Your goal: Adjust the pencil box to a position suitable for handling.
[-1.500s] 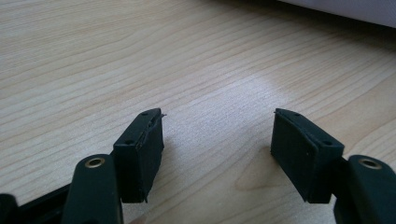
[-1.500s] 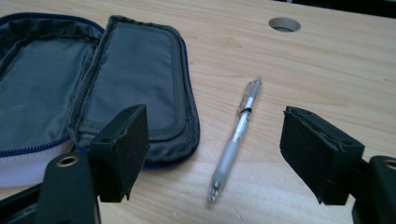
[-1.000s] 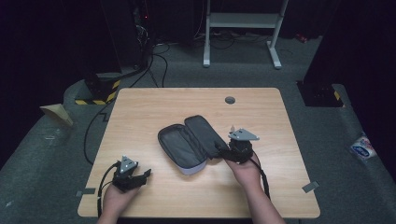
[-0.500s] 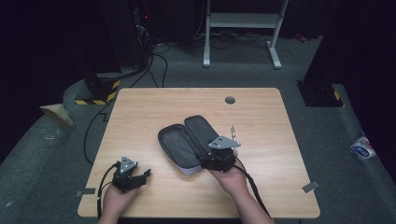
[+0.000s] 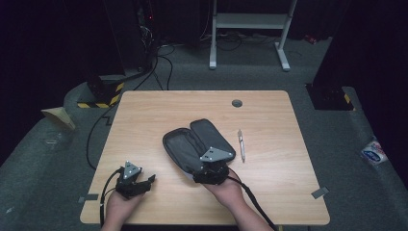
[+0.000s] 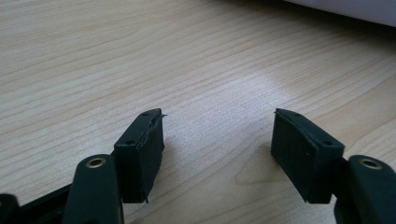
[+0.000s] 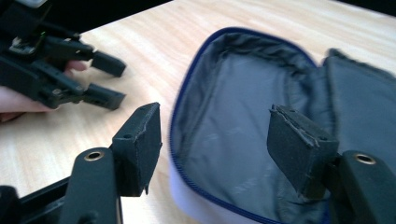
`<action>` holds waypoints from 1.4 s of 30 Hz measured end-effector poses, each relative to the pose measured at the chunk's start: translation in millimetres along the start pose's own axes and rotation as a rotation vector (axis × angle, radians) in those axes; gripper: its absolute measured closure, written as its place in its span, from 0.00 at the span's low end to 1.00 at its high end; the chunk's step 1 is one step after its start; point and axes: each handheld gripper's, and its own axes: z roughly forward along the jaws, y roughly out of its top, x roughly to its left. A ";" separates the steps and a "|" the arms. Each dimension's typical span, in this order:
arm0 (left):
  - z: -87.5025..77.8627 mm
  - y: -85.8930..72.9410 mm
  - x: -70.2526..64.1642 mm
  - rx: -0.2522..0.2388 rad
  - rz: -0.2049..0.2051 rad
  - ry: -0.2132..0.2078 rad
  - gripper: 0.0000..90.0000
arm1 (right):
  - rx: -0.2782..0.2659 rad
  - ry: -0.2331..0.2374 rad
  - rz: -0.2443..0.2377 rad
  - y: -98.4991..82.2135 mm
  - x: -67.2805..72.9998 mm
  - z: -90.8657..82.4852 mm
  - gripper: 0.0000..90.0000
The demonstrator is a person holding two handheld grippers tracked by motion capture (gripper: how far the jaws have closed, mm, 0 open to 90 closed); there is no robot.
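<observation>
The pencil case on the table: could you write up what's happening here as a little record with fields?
case: grey pencil case, unzipped, lying open, nothing visible inside
pen: pen lying on the table just right of the case, apart from it
right hand-held gripper: jaws open and just closing, near edge of the case between them, not gripped
left hand-held gripper: open, resting on bare wood
</observation>
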 end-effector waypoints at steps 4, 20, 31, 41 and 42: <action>-0.1 -0.1 -0.1 0.000 0.003 -0.001 0.38 | 0.012 0.020 -0.009 -2.1 7.8 7.3 0.45; -1.3 -1.3 -1.2 -0.002 0.005 -0.002 0.38 | 0.070 0.047 -0.059 -11.6 22.1 32.4 0.75; -1.8 -1.7 -1.3 -0.001 0.005 -0.006 0.38 | 0.085 0.075 -0.112 -16.4 28.2 34.7 0.95; -0.3 -0.7 -1.1 -0.003 0.007 -0.012 0.38 | 0.109 0.059 -0.132 -32.8 31.8 12.8 0.93; -0.4 -0.5 -0.9 -0.001 0.009 -0.012 0.38 | 0.109 0.050 -0.128 -37.3 30.8 5.4 0.92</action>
